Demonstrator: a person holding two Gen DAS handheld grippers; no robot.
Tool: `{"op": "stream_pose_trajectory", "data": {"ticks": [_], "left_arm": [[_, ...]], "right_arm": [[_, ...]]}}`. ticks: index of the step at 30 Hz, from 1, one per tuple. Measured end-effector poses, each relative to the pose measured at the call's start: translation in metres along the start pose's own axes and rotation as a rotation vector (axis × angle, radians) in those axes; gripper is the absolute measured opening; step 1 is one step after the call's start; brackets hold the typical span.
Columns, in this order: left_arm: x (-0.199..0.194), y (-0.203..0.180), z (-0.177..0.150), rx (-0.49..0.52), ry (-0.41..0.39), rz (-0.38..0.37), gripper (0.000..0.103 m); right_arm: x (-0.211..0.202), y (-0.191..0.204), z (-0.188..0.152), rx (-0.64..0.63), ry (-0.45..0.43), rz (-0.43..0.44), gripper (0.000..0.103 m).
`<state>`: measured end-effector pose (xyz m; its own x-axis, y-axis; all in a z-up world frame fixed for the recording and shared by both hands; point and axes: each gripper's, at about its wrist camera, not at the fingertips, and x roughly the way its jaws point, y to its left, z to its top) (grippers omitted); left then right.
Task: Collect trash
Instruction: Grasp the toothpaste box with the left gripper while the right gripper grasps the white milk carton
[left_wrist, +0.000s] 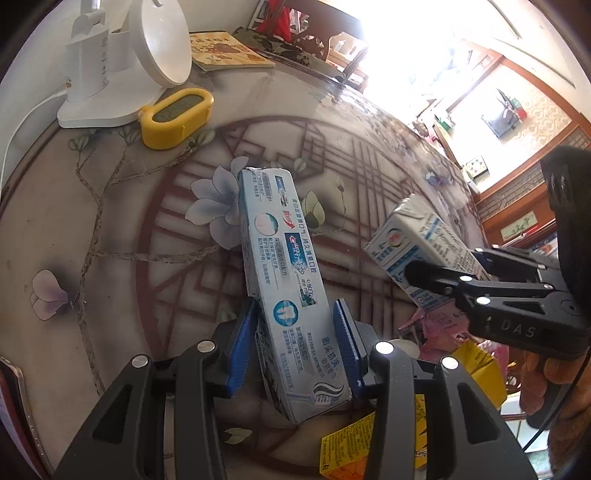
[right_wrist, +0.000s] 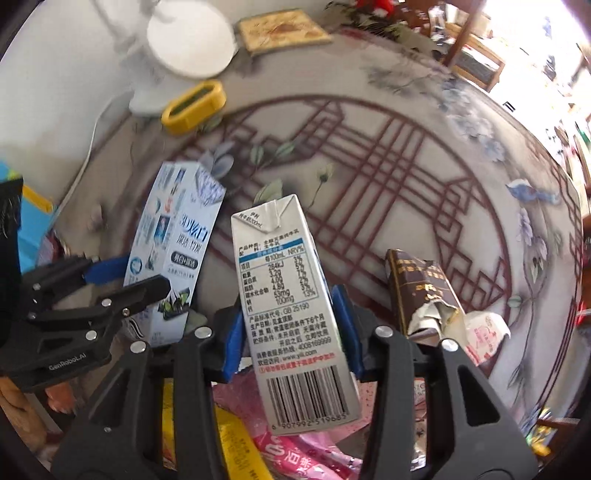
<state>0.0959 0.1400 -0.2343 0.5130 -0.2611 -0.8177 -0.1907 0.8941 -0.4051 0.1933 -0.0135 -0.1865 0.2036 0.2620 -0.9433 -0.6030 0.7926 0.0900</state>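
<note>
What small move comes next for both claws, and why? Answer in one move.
Probably lift both boxes clear of the table. The left claw is clamped on the toothpaste box and the right claw on the milk carton, so both grips look set, with wrappers heaped below still waiting.
</note>
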Motion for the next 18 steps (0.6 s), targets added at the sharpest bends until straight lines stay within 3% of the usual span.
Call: {"op": "stream_pose_trajectory", "data": {"ticks": [6,18], "left_arm": [[-0.011,-0.002,0.007,-0.002,-0.033,-0.030,0.039],[-0.020,-0.034,0.014,0.069,-0.057,-0.102,0.040]], "right_arm": [[-0.031,-0.018,-0.007,0.143,-0.107,0.002,0.043],[-0.096,-0.061,-0.051,0.456,-0.278,-0.008,0.043]]}}
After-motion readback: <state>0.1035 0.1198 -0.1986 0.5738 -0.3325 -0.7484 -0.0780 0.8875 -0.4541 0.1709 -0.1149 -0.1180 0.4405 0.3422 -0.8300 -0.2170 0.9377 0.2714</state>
